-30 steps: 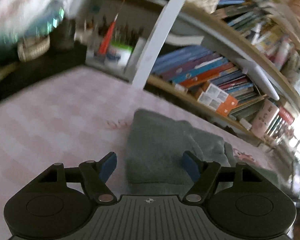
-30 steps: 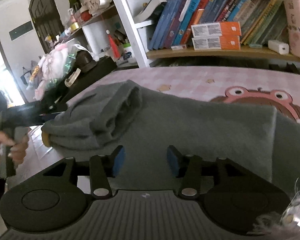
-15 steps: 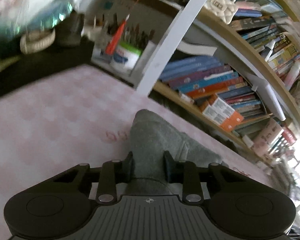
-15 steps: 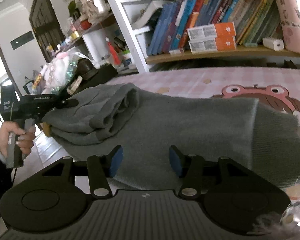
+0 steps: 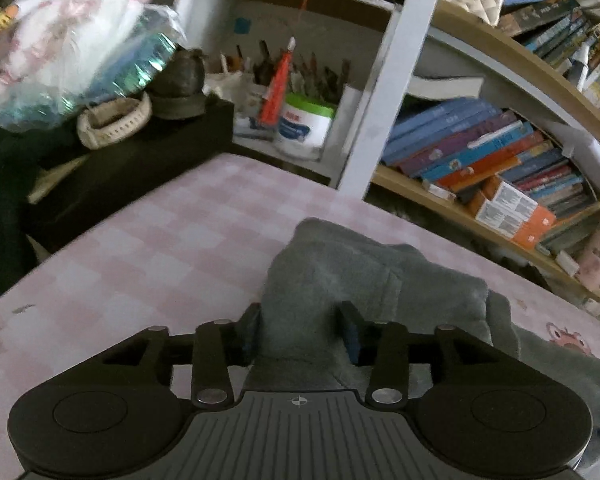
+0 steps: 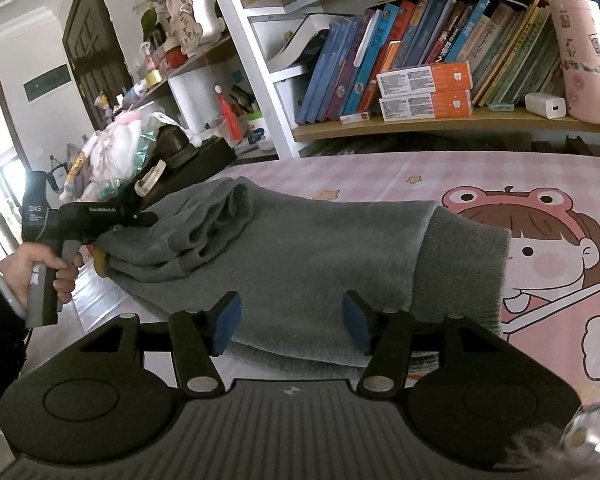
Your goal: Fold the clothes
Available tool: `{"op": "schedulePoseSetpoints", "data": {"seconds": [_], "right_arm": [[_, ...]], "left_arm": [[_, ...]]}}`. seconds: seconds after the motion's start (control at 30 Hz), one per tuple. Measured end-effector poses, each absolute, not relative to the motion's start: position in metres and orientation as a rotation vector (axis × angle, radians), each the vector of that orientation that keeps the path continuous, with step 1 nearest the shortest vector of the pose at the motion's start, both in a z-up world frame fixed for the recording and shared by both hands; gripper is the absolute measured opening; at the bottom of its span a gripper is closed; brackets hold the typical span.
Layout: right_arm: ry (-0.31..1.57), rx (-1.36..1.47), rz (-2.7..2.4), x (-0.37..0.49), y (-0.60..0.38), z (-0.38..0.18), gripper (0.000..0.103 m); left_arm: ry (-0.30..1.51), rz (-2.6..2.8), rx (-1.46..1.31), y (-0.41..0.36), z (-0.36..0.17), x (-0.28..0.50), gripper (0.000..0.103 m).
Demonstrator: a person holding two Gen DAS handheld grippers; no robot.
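Observation:
A grey knitted garment (image 6: 300,248) lies partly folded on the pink checked tablecloth (image 5: 172,248). My left gripper (image 5: 300,334) has its jaws around the bunched left end of the garment (image 5: 340,280), with a gap wider than half a second ago; the cloth still fills the gap. In the right wrist view the left gripper's body (image 6: 88,220) is at that end. My right gripper (image 6: 290,324) is open at the garment's near edge, its blue pads (image 6: 226,322) on either side of the cloth, not closed on it.
A bookshelf with many books (image 6: 420,60) and a white post (image 5: 384,80) run along the far side of the table. A black box (image 5: 140,160) with clutter stands at the left. A cartoon girl print (image 6: 540,240) is on the cloth to the right.
My left gripper closed on the garment's end half a second ago and has now opened partly. My right gripper has stayed open and backed off slightly.

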State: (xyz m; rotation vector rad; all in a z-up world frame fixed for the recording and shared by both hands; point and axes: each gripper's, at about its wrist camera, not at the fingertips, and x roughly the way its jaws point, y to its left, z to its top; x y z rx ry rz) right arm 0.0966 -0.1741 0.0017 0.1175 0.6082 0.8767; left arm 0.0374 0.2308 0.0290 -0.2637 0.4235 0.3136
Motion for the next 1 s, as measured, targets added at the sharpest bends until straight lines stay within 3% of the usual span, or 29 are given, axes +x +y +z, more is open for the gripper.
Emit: {"op": "schedulePoseSetpoints", "data": {"seconds": [0.07,0.17,0.3,0.73,1.0], "right_arm": [[0.608,0.110,0.876,0.095,-0.174,0.004,0.057],[0.573,0.110,0.873,0.093,-0.179,0.011,0.061],[0.538,0.149,0.850,0.096,-0.192,0.020,0.067],[0.692,0.140,0.825,0.157,-0.212,0.018,0.071],[0.678,0.232,0.794,0.160,-0.243,0.015,0.072]], "left_arm": [[0.406,0.343,-0.235,0.229,0.031,0.033,0.049],[0.323,0.301,-0.133,0.203,0.047,0.013,0.071],[0.288,0.209,-0.013,0.162,0.055,-0.005,0.082],[0.378,0.010,0.211,0.059,0.019,-0.023,0.092],[0.401,-0.076,0.331,0.014,0.008,-0.019,0.102]]}}
